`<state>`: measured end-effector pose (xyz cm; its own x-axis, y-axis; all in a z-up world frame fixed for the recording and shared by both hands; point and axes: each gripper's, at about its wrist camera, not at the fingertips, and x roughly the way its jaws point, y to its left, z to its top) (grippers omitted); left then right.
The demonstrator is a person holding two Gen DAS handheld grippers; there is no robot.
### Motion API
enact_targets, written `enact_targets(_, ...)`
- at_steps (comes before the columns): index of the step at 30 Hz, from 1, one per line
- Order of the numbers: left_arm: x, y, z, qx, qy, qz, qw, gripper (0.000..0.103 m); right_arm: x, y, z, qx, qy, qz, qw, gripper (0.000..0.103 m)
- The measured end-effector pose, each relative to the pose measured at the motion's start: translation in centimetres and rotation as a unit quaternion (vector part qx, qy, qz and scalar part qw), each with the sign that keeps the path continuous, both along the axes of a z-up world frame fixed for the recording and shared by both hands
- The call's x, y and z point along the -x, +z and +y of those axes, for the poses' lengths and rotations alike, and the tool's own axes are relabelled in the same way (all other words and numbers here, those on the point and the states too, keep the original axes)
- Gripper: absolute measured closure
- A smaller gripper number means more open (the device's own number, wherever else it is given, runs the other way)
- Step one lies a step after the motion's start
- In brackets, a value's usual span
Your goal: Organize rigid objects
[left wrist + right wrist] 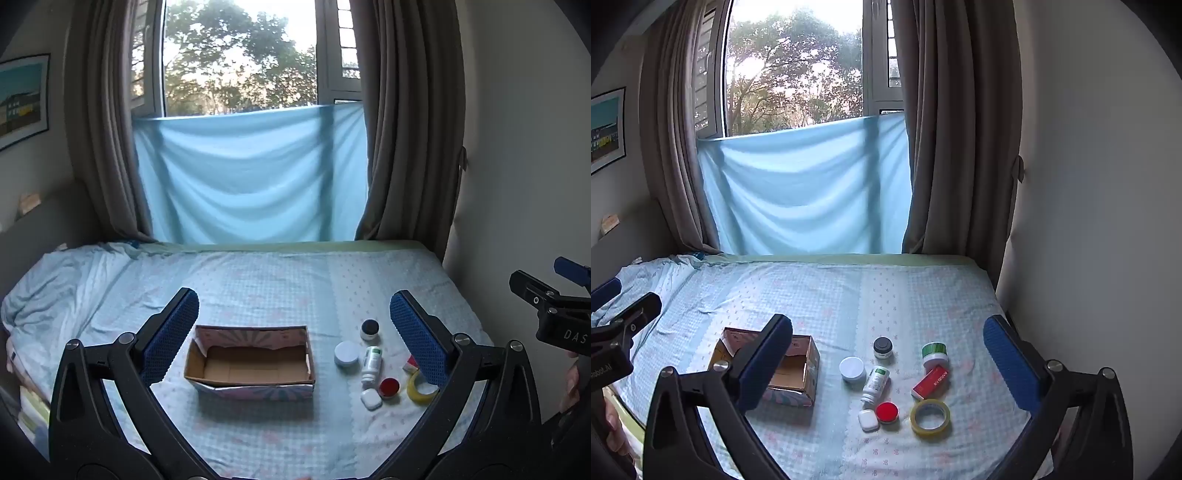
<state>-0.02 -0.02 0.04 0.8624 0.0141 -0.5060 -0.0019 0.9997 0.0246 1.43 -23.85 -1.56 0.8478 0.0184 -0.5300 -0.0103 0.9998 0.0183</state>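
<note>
Brown curtains flank a window above the bed.

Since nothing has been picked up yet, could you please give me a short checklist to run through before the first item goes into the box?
1. Cardboard box open and empty: ok.
2. Left gripper jaws open, holding nothing: ok.
3. Right gripper jaws open, holding nothing: ok.
4. Tape roll lying flat, apart from its neighbours: ok.
5. White bottle upright: not ok, it lies on its side.
6. Red box free of the green-lidded jar: cannot tell, they look close or touching.
</note>
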Motion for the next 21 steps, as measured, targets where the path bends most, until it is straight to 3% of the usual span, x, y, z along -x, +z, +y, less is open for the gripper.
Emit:
enact_targets(4,-0.8,-0.2,-0.1,-0.003,-0.001,-0.003,1.0000,0.000,-0.2,-0.2,-0.1,-0.002,-0.001,0.016,1.000,0.000)
enact_targets(9,0.2,-0.8,0.6,0.001,-0.002,-0.025,0.9997,0.000,0.1,0.0,-0.3,-0.003,-0.001,0.005,1.000,0.000)
enact_targets(21,0.4,0.0,0.5,0.006,0.010,-0.019,0.9998,0.000,0.3,-0.3,-0.2,-0.007,0.000,-0.003,1.000,0.000)
